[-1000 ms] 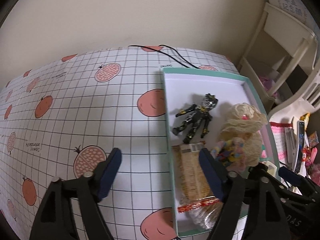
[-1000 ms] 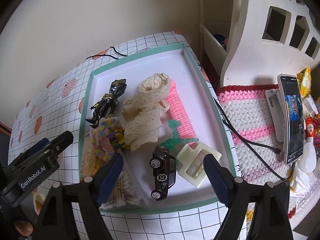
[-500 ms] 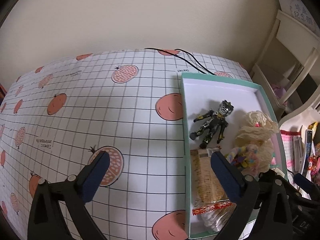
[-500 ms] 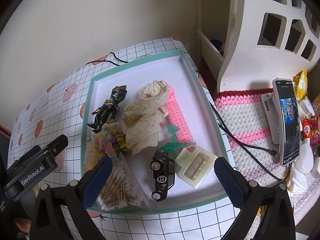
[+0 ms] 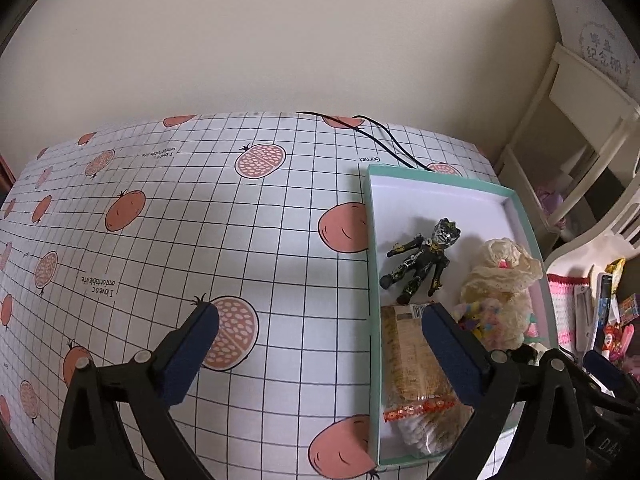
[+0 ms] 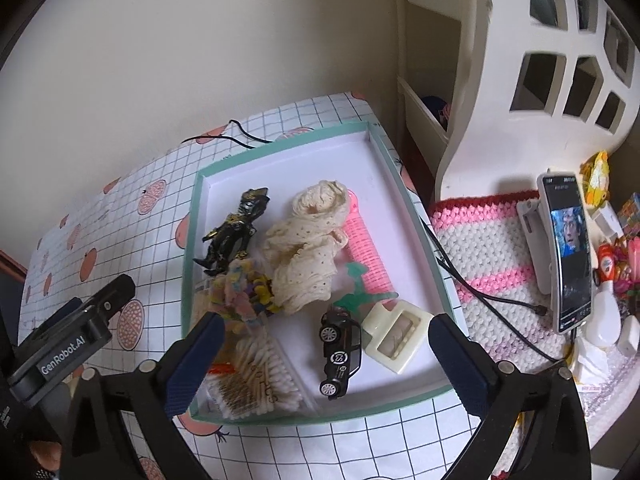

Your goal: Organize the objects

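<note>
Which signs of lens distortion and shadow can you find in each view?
Left wrist view: tablecloth grid lines bow outward, dark corners, soft shadow beside the tray. Right wrist view: the tray rim curves, phone leans, toy car sharp.

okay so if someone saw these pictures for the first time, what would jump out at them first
Probably the teal tray crammed with odds and ends: a black figure at its left, cream lace in the middle, a toy car near the front. Next, the fruit-print tablecloth spreading left of it, and the lit phone propped at right.
</note>
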Demonstrator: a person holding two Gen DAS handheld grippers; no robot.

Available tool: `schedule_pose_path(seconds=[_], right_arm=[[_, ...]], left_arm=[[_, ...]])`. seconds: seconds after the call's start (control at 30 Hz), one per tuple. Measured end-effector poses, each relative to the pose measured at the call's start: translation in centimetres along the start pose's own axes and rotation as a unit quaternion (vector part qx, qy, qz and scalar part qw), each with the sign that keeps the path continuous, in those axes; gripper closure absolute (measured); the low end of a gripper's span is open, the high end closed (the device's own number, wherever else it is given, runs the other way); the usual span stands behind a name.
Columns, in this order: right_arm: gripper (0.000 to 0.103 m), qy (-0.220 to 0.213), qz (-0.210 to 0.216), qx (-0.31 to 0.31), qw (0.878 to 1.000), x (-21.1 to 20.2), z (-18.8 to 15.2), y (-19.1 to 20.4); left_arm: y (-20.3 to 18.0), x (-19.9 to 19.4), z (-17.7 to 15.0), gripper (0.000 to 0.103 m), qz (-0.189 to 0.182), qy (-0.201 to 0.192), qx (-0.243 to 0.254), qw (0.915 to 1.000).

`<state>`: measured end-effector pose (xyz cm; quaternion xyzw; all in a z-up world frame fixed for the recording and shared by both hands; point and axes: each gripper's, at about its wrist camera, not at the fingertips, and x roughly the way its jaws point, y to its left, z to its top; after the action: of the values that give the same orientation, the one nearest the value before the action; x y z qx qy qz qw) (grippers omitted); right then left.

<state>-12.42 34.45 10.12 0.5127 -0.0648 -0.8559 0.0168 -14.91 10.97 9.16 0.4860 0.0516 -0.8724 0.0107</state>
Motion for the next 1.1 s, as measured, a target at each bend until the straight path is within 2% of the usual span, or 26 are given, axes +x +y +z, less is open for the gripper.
schedule_pose_path(seconds=[0.27,0.6,0.87,1.1], right_arm=[[0.0,-0.017,-0.003,-0.006,1.0,-2.4,-0.9,1.0],[0.0,0.002,0.006,-0.021,1.0,-3.0,-5.0,2.5],[0.0,0.004,0.012,-0.028,1.0,-3.3,-7.6,2.9],[0.0,0.012,0.0,-0.041,0.999,-2.7,-9.7,2.7]], left_arm=[[1.3,-3.2,-0.7,0.002,-0.008,-0.032,-0.008,0.9994],[4.1,-5.2,-3.5,0.002,0.011,-0.02,-0.033,0.9992],[5.8,-5.1,-6.4,0.002,0.016,0.005,-0.031,0.9994],[7.2,-4.5,-8.9,0.002,0.029,0.014,-0.018,0.9993]])
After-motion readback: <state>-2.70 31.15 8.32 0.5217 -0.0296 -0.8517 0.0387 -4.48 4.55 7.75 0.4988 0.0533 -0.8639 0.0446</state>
